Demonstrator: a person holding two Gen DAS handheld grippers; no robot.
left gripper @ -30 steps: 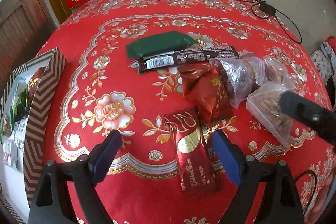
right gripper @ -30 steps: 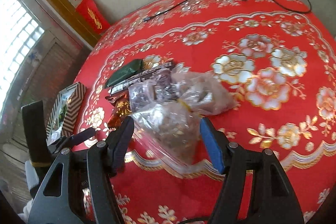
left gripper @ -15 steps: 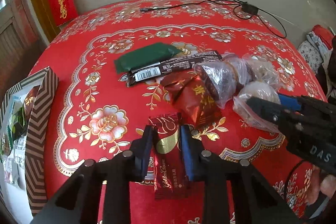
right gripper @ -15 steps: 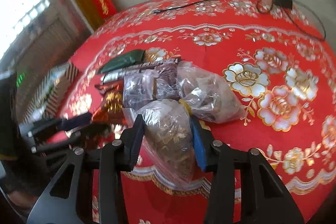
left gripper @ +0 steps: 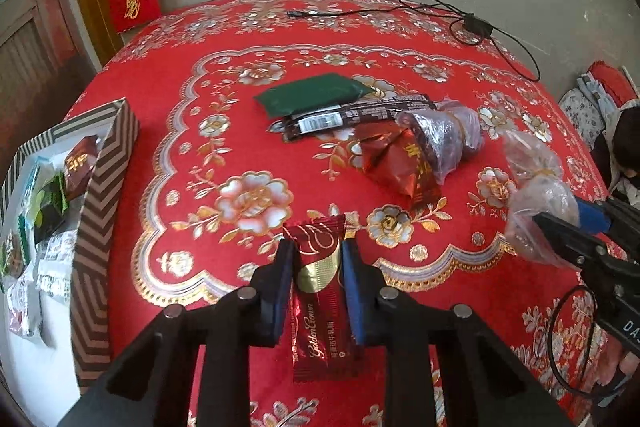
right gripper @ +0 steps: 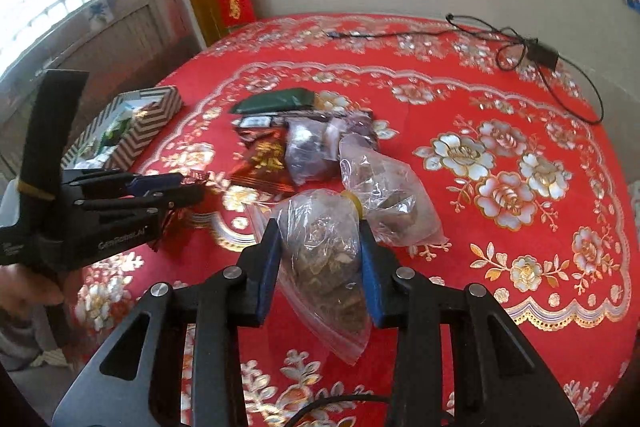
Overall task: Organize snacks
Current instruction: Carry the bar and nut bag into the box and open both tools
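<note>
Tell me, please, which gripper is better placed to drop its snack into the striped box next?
Left, probably: the left gripper, shut on the red chocolate bar, sits nearer the striped box than the right gripper.

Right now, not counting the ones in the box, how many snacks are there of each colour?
Red packets: 2
Green packet: 1
Dark brown bar: 1
Clear bags: 3
Total: 7

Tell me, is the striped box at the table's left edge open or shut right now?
Open. The striped box has no lid on it, and snack packets lie visible inside, seen from both wrist views.
</note>
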